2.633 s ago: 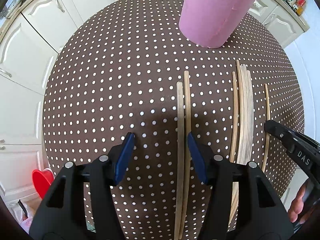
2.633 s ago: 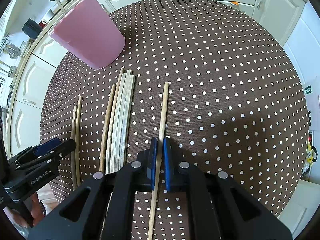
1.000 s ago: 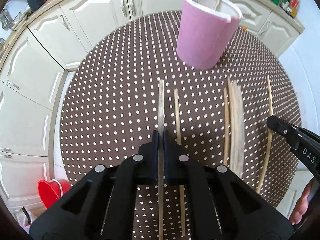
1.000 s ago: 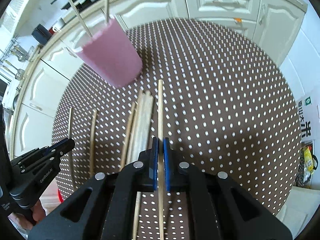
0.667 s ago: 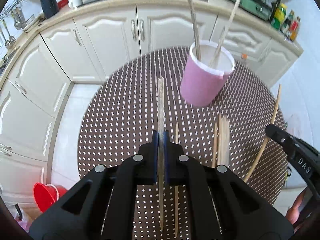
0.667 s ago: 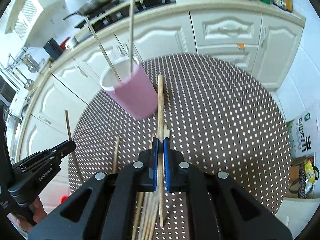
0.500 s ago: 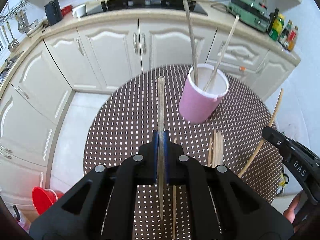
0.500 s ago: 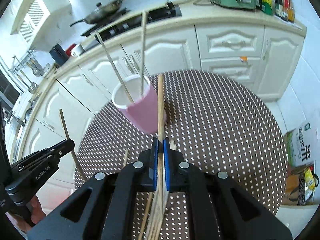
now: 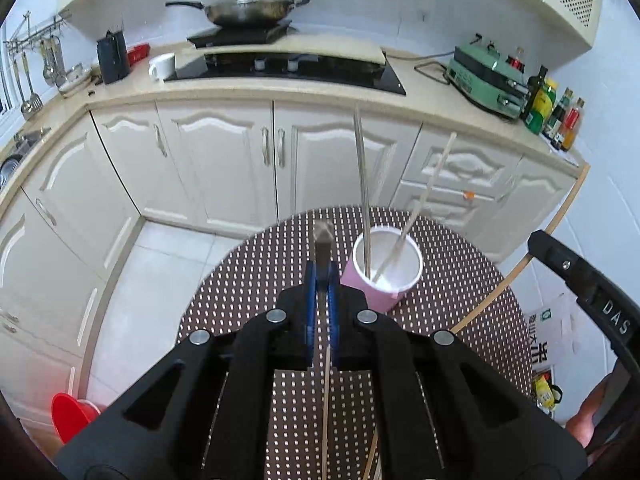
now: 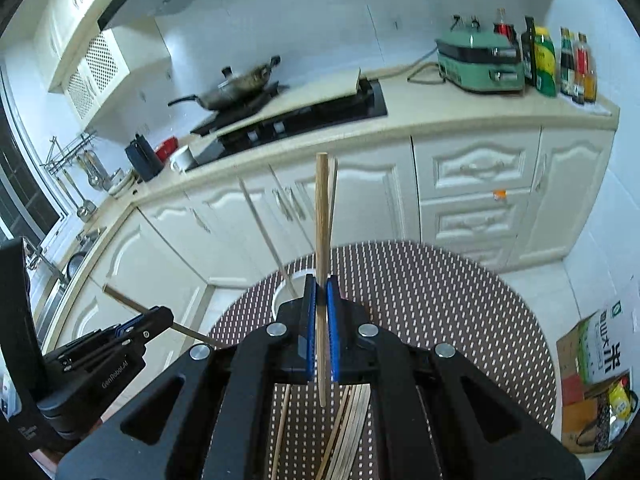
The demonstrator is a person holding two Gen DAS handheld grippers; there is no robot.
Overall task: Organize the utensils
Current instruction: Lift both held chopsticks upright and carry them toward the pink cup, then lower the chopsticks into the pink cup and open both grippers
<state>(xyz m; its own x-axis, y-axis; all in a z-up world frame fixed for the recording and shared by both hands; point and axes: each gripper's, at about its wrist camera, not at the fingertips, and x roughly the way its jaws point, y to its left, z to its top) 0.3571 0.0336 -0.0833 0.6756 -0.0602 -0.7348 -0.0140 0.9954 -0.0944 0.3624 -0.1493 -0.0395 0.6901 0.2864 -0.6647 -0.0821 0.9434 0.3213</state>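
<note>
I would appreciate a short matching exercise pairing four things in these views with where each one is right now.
Things:
1. pink cup
2. wok
3. red bucket
4. right gripper

Places or states:
A. on the floor beside the cabinets
B. shut on a wooden chopstick
C. on the dotted table, with two chopsticks standing in it
D. on the stove at the back

Pairs: 1-C, 2-D, 3-A, 4-B

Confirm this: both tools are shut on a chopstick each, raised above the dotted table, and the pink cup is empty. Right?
Not quite. The pink cup already holds two chopsticks, as the left wrist view shows. The rest stands: the left tool and right tool each grip a chopstick above the dotted table.
</note>
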